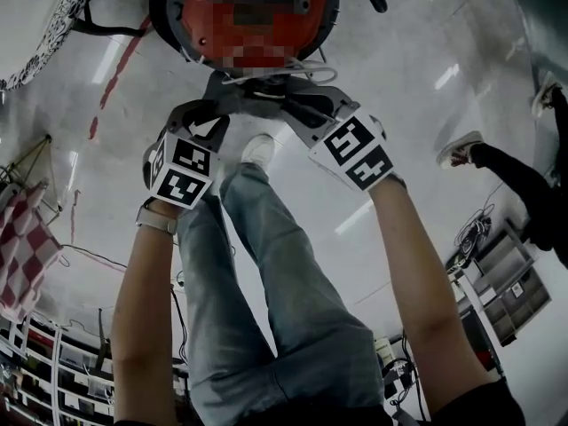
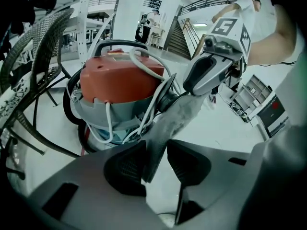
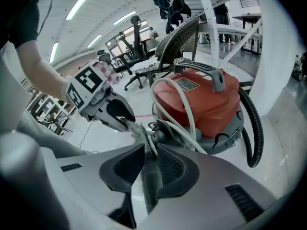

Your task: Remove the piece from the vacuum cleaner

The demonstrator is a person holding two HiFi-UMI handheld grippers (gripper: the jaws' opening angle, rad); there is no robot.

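The red and grey vacuum cleaner stands on the pale floor. A flat, dusty grey piece sticks out of its front port. My right gripper is shut on that piece close to the port; it also shows in the left gripper view. My left gripper has the piece's near end between its jaws. The jaws stand wide, and the piece lies against one pad with a sliver of floor beside the other.
A white cord is looped over the vacuum and a black hose curves round its side. A woven chair stands just behind. My own legs are below. Another person's shoe and shelves are at right.
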